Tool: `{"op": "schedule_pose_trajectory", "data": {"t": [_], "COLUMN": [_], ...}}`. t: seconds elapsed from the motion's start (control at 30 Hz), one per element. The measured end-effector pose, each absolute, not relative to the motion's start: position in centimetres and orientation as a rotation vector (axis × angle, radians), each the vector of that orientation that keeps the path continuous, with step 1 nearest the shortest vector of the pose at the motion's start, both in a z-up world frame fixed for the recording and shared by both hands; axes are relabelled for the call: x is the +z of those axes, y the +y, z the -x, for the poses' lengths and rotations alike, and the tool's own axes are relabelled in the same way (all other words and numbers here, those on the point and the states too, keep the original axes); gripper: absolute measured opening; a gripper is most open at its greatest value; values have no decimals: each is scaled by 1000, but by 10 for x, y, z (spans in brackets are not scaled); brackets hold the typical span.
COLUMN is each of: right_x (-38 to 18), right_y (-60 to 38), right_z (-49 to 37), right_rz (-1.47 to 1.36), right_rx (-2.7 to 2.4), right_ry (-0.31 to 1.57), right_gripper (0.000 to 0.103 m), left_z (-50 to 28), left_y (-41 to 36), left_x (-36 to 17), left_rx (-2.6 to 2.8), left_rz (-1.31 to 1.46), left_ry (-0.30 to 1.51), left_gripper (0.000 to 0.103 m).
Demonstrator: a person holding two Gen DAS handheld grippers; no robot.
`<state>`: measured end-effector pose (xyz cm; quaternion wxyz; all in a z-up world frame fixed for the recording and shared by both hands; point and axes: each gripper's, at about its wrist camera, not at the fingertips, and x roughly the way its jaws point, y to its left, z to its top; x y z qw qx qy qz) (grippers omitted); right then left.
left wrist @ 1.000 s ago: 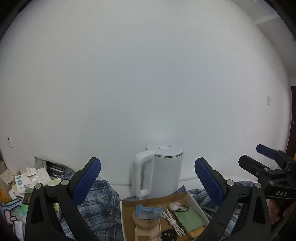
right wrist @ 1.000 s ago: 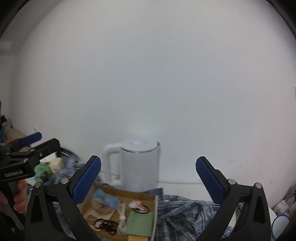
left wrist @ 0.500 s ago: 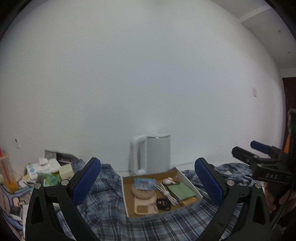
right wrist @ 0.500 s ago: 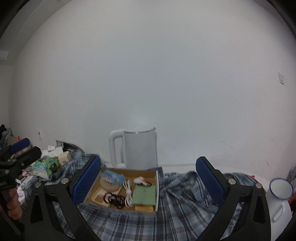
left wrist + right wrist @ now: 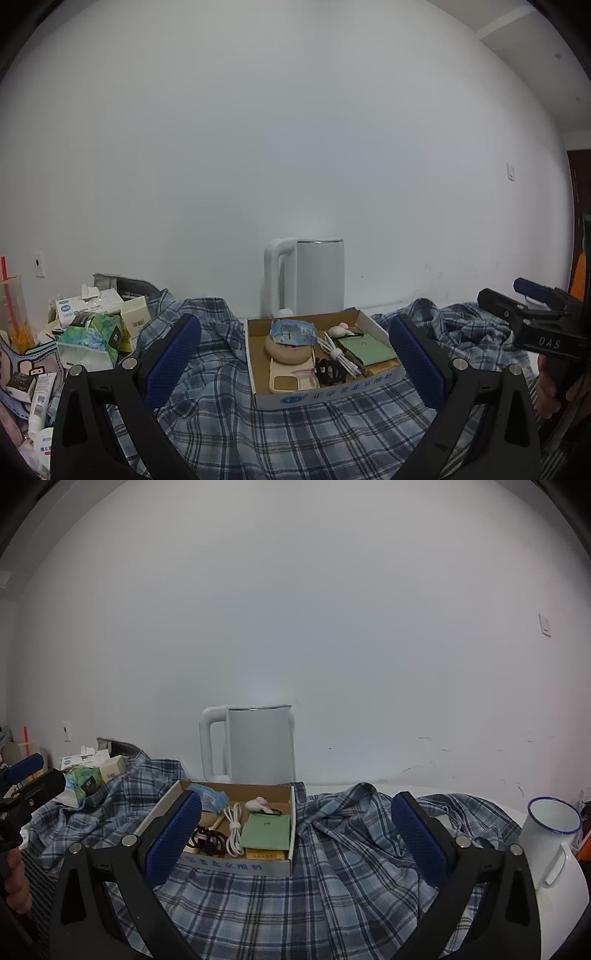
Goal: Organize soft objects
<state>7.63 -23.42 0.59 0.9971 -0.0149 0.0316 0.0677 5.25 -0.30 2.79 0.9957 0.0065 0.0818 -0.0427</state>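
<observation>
1. Leftmost, a heap of small boxes and packets crowds the worktop's far end, clear of the cloth
2. The left gripper hovers with its jaws spread wide and empty, framing the cardboard box; it looks poised to choose a target, not to grasp
3. The plaid shirt, the soft thing to be organized, lies rumpled across the worktop, spreading both ways under the box
4. The cardboard box sits on top of the shirt, pinning it; inside lie a white cable, dark hair ties and a green card
5. A white kettle stands behind the box by the wall
6. The right gripper is likewise wide apart and holding nothing, above the shirt's loose folds
7. A white mug stands just beside the shirt's right edge, likely at risk if the cloth is pulled
</observation>
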Motion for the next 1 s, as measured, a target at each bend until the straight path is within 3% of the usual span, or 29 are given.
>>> {"op": "schedule_pose_trajectory", "data": {"t": [0.13, 1.0], "right_x": [-8, -12], "right_y": [-235, -227], "right_z": [-68, -68], "right_rz": [33, 74], "right_rx": [77, 69], "right_ry": [-10, 5], "right_gripper": [102, 102], "left_z": [-59, -54], "left_y": [-12, -16], "left_x": [6, 5], "left_rx": [-105, -76], "left_rz": [-58, -77], "left_ry": [186, 159], "left_gripper": [103, 103]}}
